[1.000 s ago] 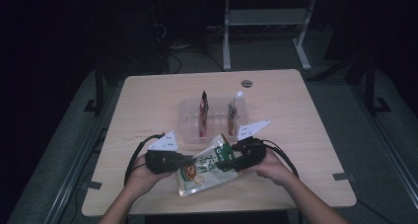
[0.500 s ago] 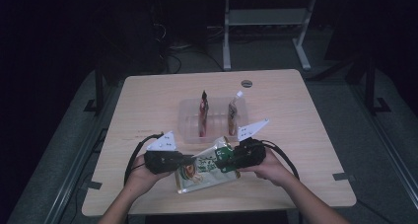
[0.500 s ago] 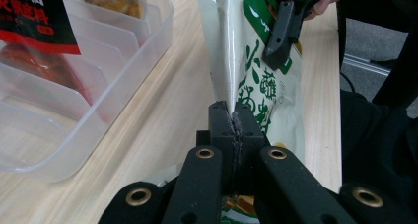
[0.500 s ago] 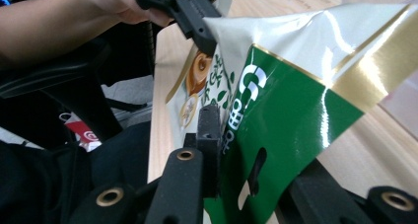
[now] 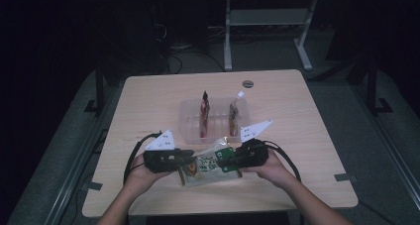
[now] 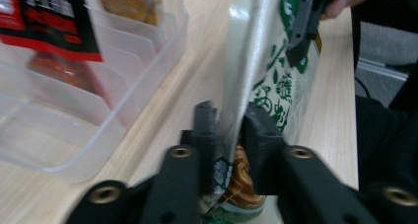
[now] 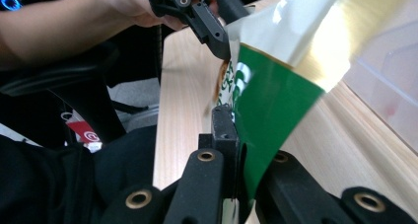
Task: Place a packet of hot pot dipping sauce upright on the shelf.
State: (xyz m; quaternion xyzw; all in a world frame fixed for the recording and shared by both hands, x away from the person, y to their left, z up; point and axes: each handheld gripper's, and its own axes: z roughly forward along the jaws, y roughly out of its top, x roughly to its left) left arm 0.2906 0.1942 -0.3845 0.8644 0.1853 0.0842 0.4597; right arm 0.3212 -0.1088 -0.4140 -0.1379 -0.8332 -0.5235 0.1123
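A green and white snack bag (image 5: 208, 164) hangs between my two grippers near the table's front edge. My left gripper (image 5: 190, 159) has its jaws on either side of the bag's left end (image 6: 266, 86). These jaws (image 6: 231, 130) have just been opening and stand slightly apart, with the thin edge loose between them. My right gripper (image 5: 221, 161) has just closed its jaws (image 7: 236, 135) and is shut on the bag's green right end (image 7: 276, 115). In the right gripper view the left gripper (image 7: 212, 31) is at the bag's far end.
A clear plastic tray (image 5: 190, 111) stands just behind the bag and holds two upright packets, a red one (image 5: 204, 111) and another (image 5: 233, 113). In the left gripper view the tray (image 6: 74, 135) lies close on the left. A small round disc (image 5: 247, 84) lies near the far edge.
Both hands have kept their places. The bag's near edge has drawn up a little between the grippers, so the bag looks narrower than before.
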